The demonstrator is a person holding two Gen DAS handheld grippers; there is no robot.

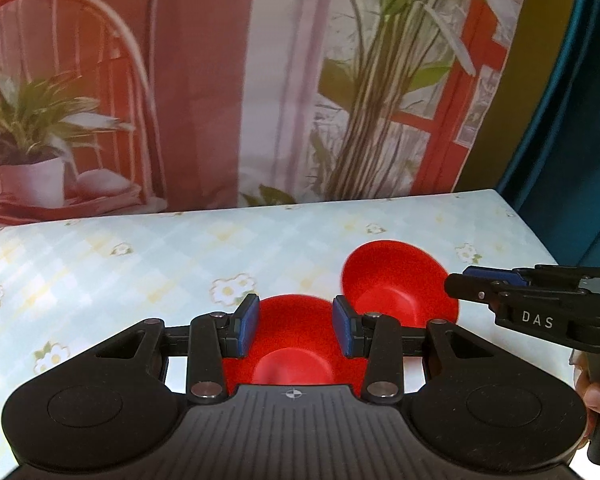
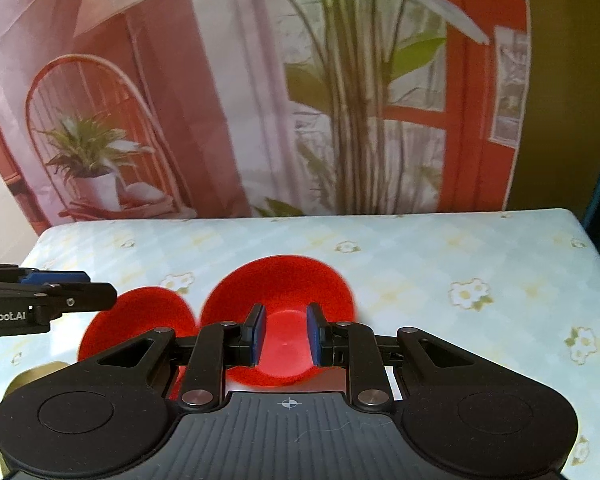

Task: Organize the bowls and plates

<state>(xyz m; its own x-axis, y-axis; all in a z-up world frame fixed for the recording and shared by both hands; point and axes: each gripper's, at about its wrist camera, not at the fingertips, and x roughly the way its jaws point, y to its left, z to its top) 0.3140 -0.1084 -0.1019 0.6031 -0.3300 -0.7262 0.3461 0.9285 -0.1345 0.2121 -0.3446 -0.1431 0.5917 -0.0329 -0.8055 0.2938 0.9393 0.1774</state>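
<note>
Right now the two red bowls are sitting side by side on the surface, the nearer one lying directly beneath the left hand-held gripper, whose jaws are standing apart and grasping nothing, while the right hand-held gripper is hanging over the other with a narrow gap, also empty.

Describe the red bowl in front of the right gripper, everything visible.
The red bowl is plain, glossy and plastic-looking, with a wide flared wall and a flat round base. It looks tipped up, its opening facing the camera, on the floral checked tablecloth. A second red bowl sits at its left; contact between them is unclear. The right gripper frames its base, fingers slightly apart; whether they touch it can't be told.
</note>
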